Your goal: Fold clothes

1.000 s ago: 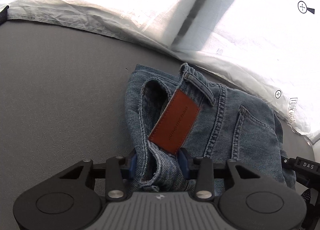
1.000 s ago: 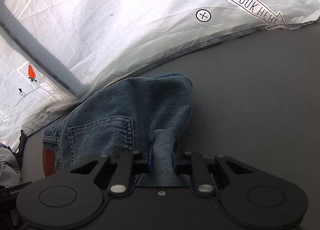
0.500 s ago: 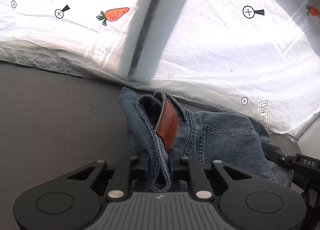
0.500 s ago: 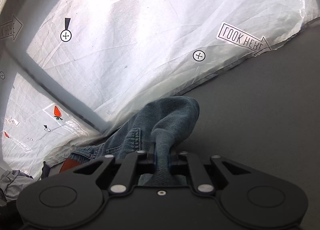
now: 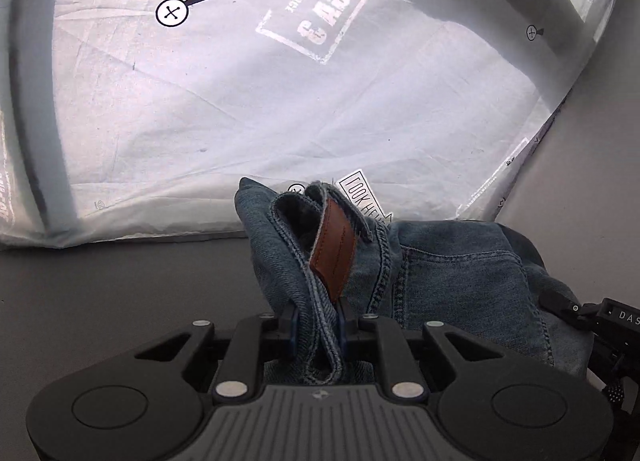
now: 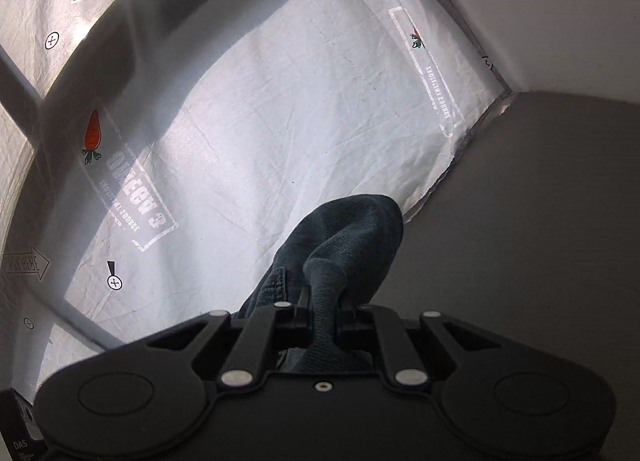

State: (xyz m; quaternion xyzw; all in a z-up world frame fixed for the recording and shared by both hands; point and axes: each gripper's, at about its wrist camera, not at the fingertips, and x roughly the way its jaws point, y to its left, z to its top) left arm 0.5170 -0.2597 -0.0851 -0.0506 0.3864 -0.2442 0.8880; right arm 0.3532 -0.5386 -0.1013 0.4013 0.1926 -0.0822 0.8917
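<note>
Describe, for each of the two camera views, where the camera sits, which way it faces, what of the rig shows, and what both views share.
Left wrist: behind the left claw, facing the waistband of the jeans and its leather patch; its black body fills the bottom.
Right wrist: behind the right claw, angled up at the white sheet; its body shows.
Shared: jeans, sheet, grey surface.

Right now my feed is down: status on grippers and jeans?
Left gripper shut on jeans waistband. Right gripper shut on denim bunch. Nothing blocking in view.
</note>
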